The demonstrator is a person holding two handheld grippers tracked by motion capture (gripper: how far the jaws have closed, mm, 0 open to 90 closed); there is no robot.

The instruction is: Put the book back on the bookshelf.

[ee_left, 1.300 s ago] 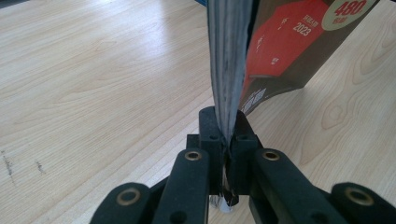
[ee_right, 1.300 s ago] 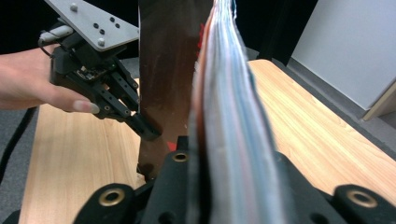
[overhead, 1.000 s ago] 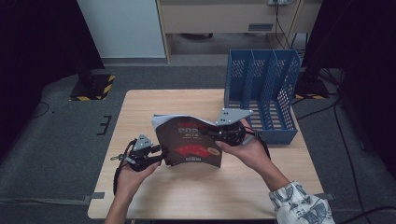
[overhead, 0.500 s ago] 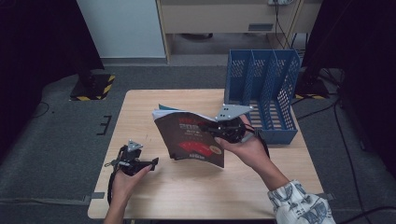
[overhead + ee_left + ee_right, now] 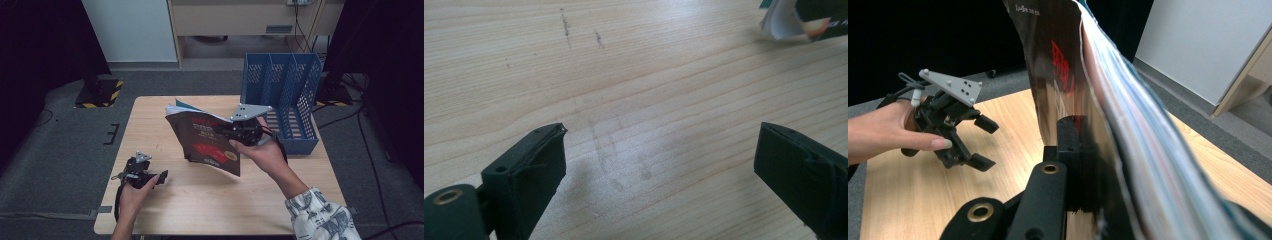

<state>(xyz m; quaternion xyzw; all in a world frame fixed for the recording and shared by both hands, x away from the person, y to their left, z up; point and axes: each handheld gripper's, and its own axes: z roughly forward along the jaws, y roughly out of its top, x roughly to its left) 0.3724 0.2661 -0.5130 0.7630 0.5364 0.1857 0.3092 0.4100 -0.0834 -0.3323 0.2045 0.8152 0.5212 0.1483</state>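
Note:
A magazine (image 5: pixel 205 145) with a dark cover and red print stands tilted above the table's middle, and my right gripper (image 5: pixel 223 133) is shut on its right edge. In the right gripper view one black jaw presses the cover (image 5: pixel 1063 75); the other is hidden behind the pages. My left gripper (image 5: pixel 161 178) lies low over the table's front left, apart from the magazine. Its jaws have just been opening and now stand wide with only bare wood between them (image 5: pixel 659 150). The left gripper (image 5: pixel 983 143) also appears in the right gripper view, held by a hand.
A blue file rack (image 5: pixel 285 100) with several slots stands at the table's back right, just behind the right hand. The wooden table (image 5: pixel 165 210) has bare surface along its front and left. A corner of the magazine (image 5: pixel 794 20) shows at the top right of the left gripper view.
My left gripper has let go of the magazine's left edge, opened, and dropped down and left to the table. The right gripper keeps holding the magazine, which has tilted slightly.

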